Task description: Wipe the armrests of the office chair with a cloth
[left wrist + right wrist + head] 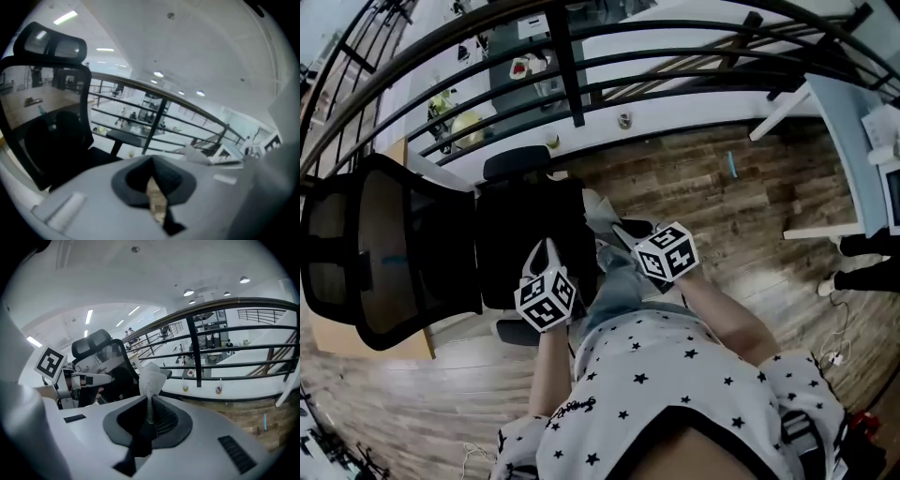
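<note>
The cloth (151,377) is pale, nearly white, with a fine waffle weave. It stands up from the jaws as a crumpled, pinched fold. My right gripper (149,401) has its fingers clamped on the cloth's lower end, their ribbed dark pads pressed against it on both sides. From the head view the cloth (598,211) hangs just off the front edge of the office chair's seat (530,234), and I see it touching neither armrest.

The office chair (394,253) is black, with a see-through mesh backrest in a curved frame and a padded headrest (51,44) on top. The far armrest (517,162) is a flat, rounded dark pad by the black metal railing (567,66). The near armrest (517,330) shows just below my left gripper (542,255).

That left gripper has its fingers together with nothing between them. It is held above the seat's near edge and points towards the railing. The right gripper (623,230) reaches in from the right and angles towards the seat. Both forearms extend forward from a star-print shirt (675,375), above the wood-plank floor (722,216).
</note>
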### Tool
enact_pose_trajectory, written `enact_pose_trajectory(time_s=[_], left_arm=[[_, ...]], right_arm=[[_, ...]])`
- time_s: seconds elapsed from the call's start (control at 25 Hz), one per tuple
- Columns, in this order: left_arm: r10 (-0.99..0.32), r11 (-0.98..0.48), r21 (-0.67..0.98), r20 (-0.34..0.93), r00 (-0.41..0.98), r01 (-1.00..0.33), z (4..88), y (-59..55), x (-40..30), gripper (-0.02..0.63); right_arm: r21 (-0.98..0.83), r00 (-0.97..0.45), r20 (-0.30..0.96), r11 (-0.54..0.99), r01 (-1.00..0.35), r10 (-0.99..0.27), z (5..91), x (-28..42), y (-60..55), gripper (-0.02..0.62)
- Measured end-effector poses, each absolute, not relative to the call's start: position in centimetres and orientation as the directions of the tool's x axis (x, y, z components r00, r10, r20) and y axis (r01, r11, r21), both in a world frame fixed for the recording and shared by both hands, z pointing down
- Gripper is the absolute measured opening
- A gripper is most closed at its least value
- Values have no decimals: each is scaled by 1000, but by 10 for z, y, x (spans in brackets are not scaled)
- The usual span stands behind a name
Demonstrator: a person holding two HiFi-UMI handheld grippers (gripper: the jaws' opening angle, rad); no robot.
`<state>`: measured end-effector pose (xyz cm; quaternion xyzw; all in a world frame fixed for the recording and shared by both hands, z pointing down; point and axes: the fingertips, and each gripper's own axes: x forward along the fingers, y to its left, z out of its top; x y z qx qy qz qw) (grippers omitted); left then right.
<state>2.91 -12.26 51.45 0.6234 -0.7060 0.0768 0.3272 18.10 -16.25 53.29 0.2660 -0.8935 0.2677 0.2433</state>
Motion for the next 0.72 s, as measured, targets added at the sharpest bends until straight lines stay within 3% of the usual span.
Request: enact_pose_trajectory(time_s=[0.72], left_arm=[[-764,507,308,593,-254,-805,528,-177,-87,6]], right_arm=[[-322,-793,607,896,-306,-53,536,16,-267,35]])
